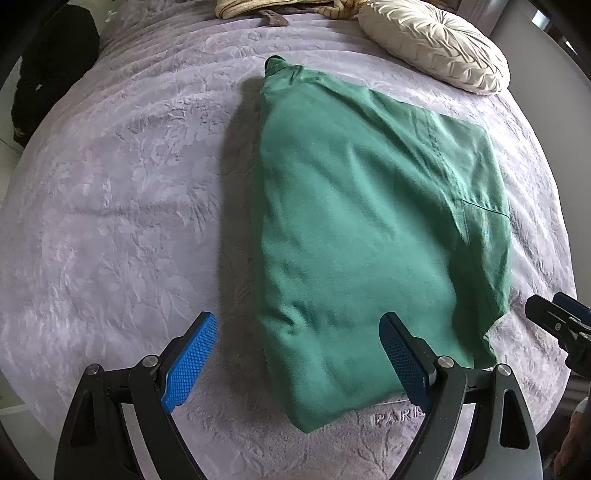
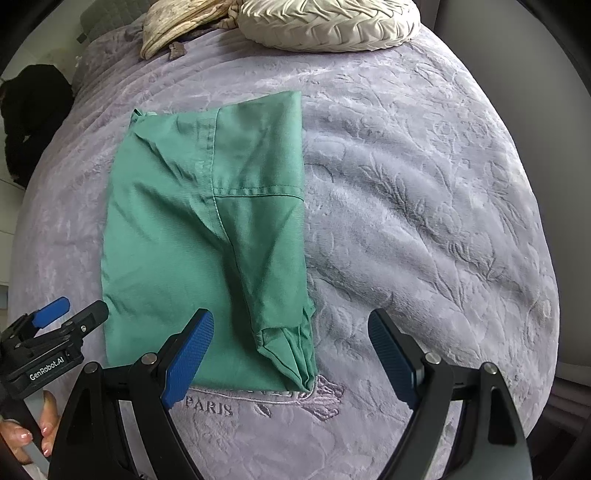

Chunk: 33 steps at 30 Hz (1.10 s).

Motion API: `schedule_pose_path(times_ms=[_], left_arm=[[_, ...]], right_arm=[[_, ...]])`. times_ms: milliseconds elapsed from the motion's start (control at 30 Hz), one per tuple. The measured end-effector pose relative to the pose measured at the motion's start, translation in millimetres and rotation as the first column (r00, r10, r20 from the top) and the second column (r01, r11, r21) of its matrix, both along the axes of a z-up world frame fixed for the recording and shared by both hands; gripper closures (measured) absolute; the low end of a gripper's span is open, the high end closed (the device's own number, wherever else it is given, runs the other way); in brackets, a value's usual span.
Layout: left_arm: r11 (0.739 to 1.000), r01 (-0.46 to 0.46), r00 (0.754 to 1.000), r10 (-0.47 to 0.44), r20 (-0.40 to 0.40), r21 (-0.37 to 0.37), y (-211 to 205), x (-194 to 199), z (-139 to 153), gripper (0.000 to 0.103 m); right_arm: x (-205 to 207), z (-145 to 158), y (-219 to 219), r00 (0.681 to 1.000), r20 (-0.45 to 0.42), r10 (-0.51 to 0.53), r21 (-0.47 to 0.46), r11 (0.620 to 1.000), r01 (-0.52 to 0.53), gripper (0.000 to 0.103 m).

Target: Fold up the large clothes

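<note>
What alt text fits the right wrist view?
A folded green garment lies on a lilac embossed bedspread, with the open right gripper poised above its near corner. The left gripper enters at left; a cream cushion sits beyond.

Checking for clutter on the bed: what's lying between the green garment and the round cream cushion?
Nothing: only bare lilac bedspread separates the green garment from the round cream cushion, seen in the right wrist view.

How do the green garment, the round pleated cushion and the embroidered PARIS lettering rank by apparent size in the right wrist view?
1. green garment, largest.
2. round pleated cushion, smaller as seen, but cut off by the frame's top edge and farther away, so true size is unsure.
3. PARIS lettering, smallest.
</note>
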<state>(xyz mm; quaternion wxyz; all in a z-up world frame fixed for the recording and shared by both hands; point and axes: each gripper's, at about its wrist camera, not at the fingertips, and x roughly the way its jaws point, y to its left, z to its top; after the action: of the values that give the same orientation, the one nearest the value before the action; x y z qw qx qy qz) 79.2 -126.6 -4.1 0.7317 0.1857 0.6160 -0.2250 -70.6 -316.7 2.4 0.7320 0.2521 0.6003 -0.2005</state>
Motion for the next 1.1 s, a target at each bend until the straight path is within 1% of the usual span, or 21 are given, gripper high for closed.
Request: schedule_pose_path(times_ms=[367, 567, 1100], left_arm=[[1.0, -0.008, 1.0, 0.008, 0.016, 0.005, -1.2, -2.0, 3.4, 0.013], [1.0, -0.004, 1.0, 0.004, 0.009, -0.004, -0.7, -2.7, 5.4, 0.013], [1.0, -0.006, 1.0, 0.006, 0.0, -0.012, 0.5, -5.5, 6.4, 0.013]], right_arm=[[-1.5, 2.1, 0.7, 1.0, 0.003, 0.001, -0.003, 1.0, -0.001, 0.015], [1.6, 6.6, 7.2, 1.0, 0.006, 0.018, -0.024, 1.0, -0.018, 0.015], [4.6, 8.4, 15.3, 1.0, 0.01, 0.026, -0.017, 1.0, -0.026, 0.015]])
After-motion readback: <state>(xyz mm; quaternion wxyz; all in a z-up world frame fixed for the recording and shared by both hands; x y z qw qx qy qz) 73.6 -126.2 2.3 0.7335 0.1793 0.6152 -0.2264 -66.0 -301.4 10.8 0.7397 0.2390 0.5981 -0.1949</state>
